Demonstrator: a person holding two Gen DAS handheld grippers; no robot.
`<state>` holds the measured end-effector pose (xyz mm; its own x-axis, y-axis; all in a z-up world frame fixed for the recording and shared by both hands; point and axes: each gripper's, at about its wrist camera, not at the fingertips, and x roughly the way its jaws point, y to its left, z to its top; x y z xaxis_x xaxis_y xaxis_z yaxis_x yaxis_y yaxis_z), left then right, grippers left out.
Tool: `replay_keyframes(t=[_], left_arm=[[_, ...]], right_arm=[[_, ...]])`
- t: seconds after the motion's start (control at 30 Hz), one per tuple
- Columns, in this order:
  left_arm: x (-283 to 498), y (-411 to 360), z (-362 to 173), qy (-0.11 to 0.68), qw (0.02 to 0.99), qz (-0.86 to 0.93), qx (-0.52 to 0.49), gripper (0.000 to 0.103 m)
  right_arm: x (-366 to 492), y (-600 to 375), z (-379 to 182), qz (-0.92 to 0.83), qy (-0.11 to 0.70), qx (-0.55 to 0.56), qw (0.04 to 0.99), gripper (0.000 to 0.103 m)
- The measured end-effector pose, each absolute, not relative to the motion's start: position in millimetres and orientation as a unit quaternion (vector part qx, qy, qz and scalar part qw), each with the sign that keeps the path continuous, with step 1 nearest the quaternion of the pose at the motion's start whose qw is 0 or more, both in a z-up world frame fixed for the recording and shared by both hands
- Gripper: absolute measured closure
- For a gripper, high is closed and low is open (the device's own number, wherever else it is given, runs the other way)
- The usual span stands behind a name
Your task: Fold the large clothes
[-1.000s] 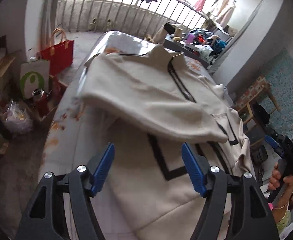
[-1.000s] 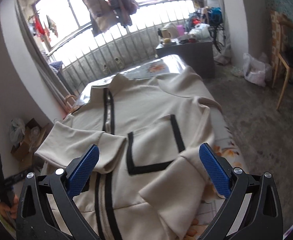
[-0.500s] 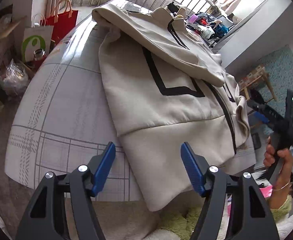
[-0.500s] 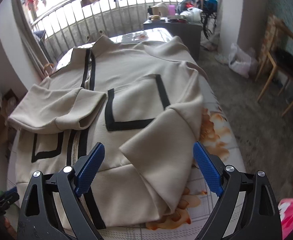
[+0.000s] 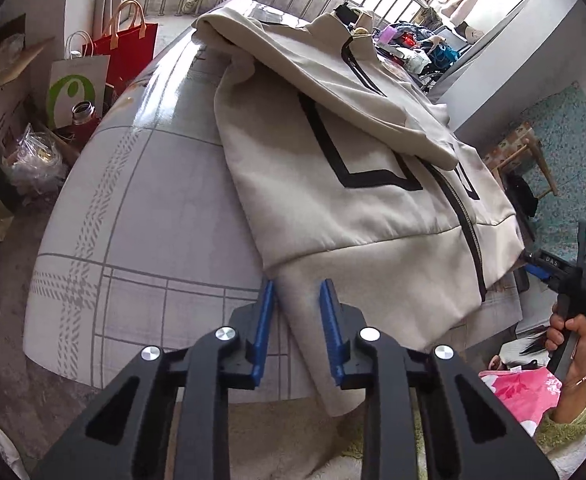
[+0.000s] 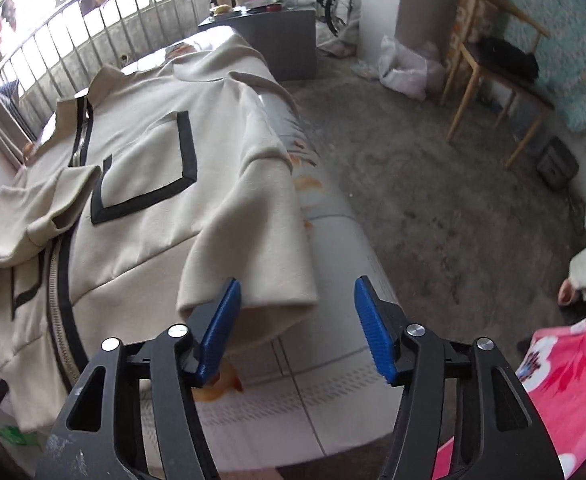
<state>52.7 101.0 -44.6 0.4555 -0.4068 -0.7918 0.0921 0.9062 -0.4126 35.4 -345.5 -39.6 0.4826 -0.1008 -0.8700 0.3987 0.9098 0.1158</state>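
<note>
1. My left gripper (image 5: 296,312) has narrowed around the hem of the jacket (image 5: 357,184) on the bed (image 5: 141,216)
2. My right gripper (image 6: 297,320) stays wide apart, now at the cuff (image 6: 253,300); I judge the bottom fold begins

Both wrist cameras look forward and down from close at the near table edge, sharing the beige black-trimmed zip jacket (image 5: 365,184) (image 6: 197,208).

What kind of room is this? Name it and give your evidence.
Probably a lived-in home room: a beige jacket spread on a cloth-covered table, a wooden chair, and shopping bags on the floor.
</note>
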Motion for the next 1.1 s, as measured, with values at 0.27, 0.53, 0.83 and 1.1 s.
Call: replay_keyframes(t=[0.27, 0.53, 0.83, 1.1], left_arm=[[51.4, 98.8, -44.7, 0.511, 0.827, -0.160, -0.172, 0.074], [45.4, 97.1, -45.5, 0.507, 0.827, -0.153, -0.190, 0.073], [48.5, 100.0, -39.6, 0.495, 0.839, -0.142, -0.178, 0.099], [50.7, 158.7, 17.0, 0.473, 0.862, -0.128, -0.133, 0.099]], right_arm=[[43.9, -366.3, -23.1, -0.068, 0.440, 0.249, 0.860, 0.050], [81.0, -387.9, -50.2, -0.082, 0.466, 0.241, 0.847, 0.050], [75.8, -371.9, -45.5, -0.064, 0.486, 0.204, 0.847, 0.100], [16.7, -331.3, 0.8, 0.026, 0.462, 0.217, 0.859, 0.100]])
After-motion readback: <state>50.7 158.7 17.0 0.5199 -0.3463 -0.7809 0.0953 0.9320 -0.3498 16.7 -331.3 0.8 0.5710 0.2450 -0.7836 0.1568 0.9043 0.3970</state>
